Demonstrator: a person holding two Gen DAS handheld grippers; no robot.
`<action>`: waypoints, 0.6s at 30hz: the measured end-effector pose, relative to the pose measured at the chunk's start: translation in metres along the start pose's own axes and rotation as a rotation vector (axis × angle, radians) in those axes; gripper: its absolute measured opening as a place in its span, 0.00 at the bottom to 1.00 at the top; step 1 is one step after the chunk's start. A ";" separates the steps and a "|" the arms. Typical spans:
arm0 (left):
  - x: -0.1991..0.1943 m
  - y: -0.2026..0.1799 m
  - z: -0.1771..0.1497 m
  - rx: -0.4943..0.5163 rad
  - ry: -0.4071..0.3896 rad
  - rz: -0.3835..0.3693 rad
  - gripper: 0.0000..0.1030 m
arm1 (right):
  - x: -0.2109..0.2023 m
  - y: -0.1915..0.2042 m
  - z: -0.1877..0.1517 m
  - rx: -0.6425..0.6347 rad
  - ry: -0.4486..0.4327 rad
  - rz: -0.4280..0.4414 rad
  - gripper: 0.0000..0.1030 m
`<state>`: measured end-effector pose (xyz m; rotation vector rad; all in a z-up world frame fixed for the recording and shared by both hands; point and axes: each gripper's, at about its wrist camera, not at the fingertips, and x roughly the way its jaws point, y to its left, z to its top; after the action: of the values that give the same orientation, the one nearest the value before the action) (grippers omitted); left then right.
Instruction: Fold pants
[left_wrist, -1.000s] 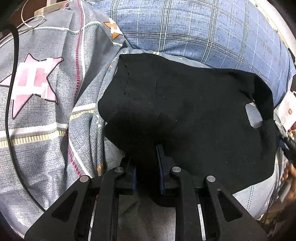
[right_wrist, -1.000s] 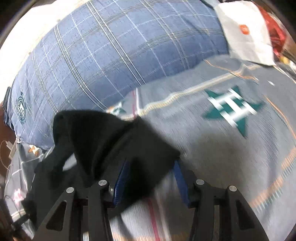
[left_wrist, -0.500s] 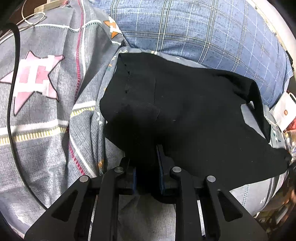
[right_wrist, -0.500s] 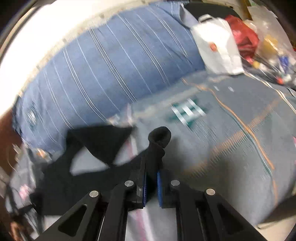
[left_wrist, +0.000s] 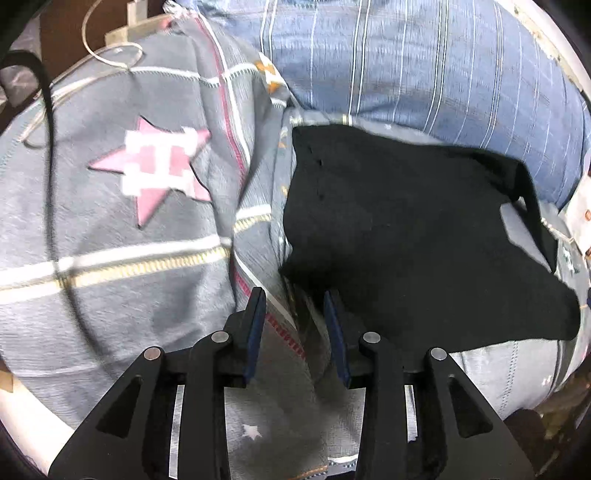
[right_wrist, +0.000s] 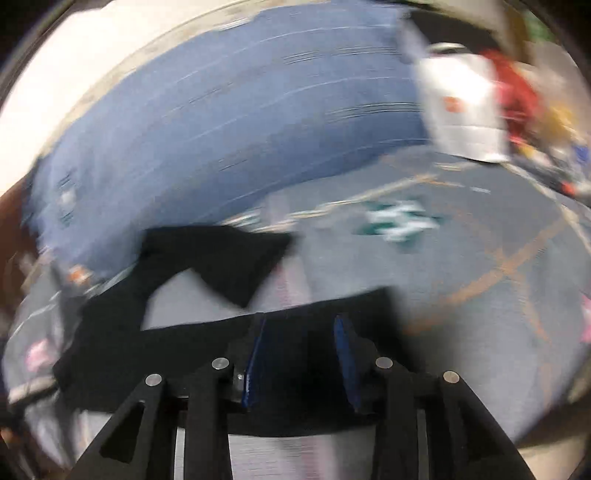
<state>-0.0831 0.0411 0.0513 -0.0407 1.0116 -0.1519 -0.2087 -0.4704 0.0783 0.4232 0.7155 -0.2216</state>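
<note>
From the left wrist, the black pants (left_wrist: 406, 236) were seen spread on the grey star-patterned bedspread (left_wrist: 110, 229), below a blue striped pillow (left_wrist: 406, 62). The left gripper (left_wrist: 293, 314) had just been opening; nothing was held between its fingers.

From the right wrist, blurred, the right gripper (right_wrist: 299, 332) had likewise been opening, its fingers parted over the pants (right_wrist: 221, 254), no grip being discernible.

Ahead of the left fingers, black pants (left_wrist: 406, 236) lie on a grey quilt (left_wrist: 110, 221) with a pink-and-white star (left_wrist: 159, 173). Beyond is a blue pillow (left_wrist: 406, 62) with white stripes.

Both tongs (left_wrist: 294, 306) newly off pants (left_wrist: 406, 236)
</note>
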 end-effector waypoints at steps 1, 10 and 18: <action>-0.004 0.000 0.002 -0.009 -0.005 -0.022 0.32 | 0.004 0.012 -0.001 -0.027 0.012 0.041 0.34; 0.011 -0.032 0.007 0.015 0.022 -0.125 0.47 | 0.069 0.126 -0.019 -0.292 0.199 0.255 0.34; 0.044 -0.045 0.009 0.105 0.093 -0.096 0.56 | 0.094 0.144 -0.011 -0.359 0.275 0.245 0.39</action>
<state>-0.0577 -0.0099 0.0242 0.0138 1.0933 -0.2963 -0.0973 -0.3424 0.0505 0.1953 0.9439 0.1993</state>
